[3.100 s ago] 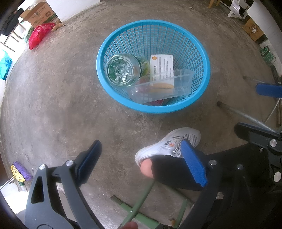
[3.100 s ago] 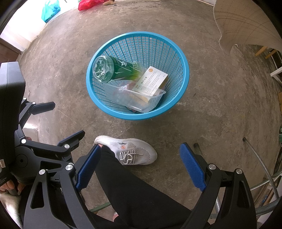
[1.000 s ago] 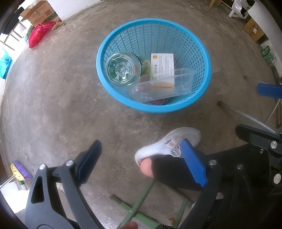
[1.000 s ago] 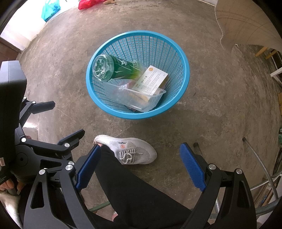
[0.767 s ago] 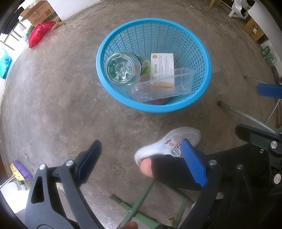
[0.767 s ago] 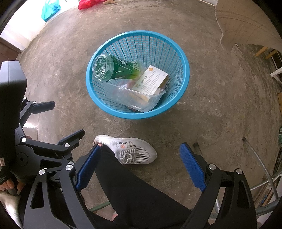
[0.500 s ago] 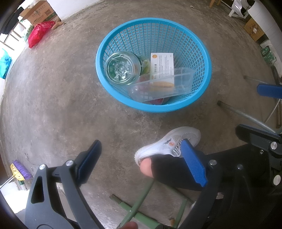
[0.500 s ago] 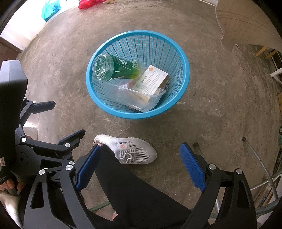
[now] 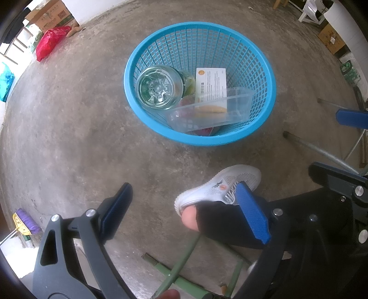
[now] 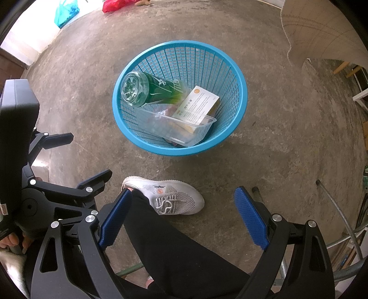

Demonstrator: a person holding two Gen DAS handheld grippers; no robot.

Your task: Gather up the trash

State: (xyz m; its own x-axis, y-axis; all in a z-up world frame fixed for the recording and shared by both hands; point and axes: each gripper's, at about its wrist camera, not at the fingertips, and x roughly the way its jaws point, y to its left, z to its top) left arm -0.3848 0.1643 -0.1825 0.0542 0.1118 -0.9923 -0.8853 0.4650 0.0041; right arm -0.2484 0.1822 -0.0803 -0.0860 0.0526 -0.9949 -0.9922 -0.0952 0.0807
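On rough concrete floor [image 9: 69,128], round blue lattice basket [image 9: 264,69]

left tool [image 9: 186,211] pointing down, jaws wide, right tool [image 10: 181,218] likewise, both empty

– Where is the basket [image 9: 264,119]?
– On the floor [image 9: 69,128], just beyond the shoe [image 9: 220,186].
– What lies in it?
– A bottle [image 10: 149,90] on the left, leaning on the wall; a box [image 10: 197,105] to its right; a tray [image 10: 174,128] nearest the shoe, in front of both.
– And further off?
– Bags [image 9: 49,41] and cartons [image 9: 49,13] at the floor's far edge, a broom [image 9: 23,222] at the left.
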